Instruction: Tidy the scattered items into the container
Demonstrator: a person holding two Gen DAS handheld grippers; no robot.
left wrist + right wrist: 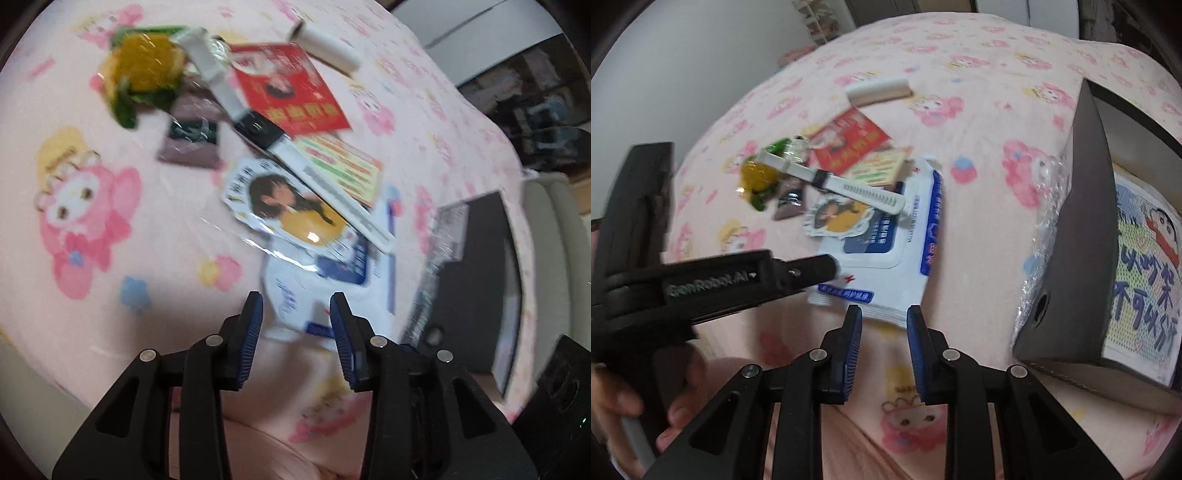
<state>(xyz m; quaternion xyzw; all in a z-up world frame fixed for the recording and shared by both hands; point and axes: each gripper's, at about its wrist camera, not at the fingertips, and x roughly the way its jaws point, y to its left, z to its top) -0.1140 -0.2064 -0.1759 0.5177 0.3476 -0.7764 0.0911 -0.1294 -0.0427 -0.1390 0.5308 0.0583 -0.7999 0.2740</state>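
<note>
left wrist view shows the left gripper (296, 306) with its blue pads spread apart and holding nothing, hovering just above the near edge of the wet-wipe pack (325, 280). right wrist view shows the right gripper (884, 319) also spread and empty, a little short of that same pack's near corner, with the left tool reaching in from the side.

everything to be tidied lies in one loose heap on the pink blanket (110, 240): the white watch (295, 155) lies across a portrait sticker (291, 206), a green-bordered card (343, 166) and a red packet (291, 92), with a yellow-and-green sweet (144, 70) and a small dark packet (192, 144) beside it. a white tube (325, 44) sits apart at the far side. the container, a dark box (1086, 229) with a cartoon picture inside, stands off to the right, apparently empty of these things (nothing seems tidied yet).

what worries me is the stacking. the sticker overlaps the pack, so lifting the pack could tip the sticker and watch strap onto the bed. the pack is also flat and slack on soft bedding, so the pads may pinch blanket along with it, or grip only a flimsy edge and let it sag free. both claws crowding the same corner could also knock together.
</note>
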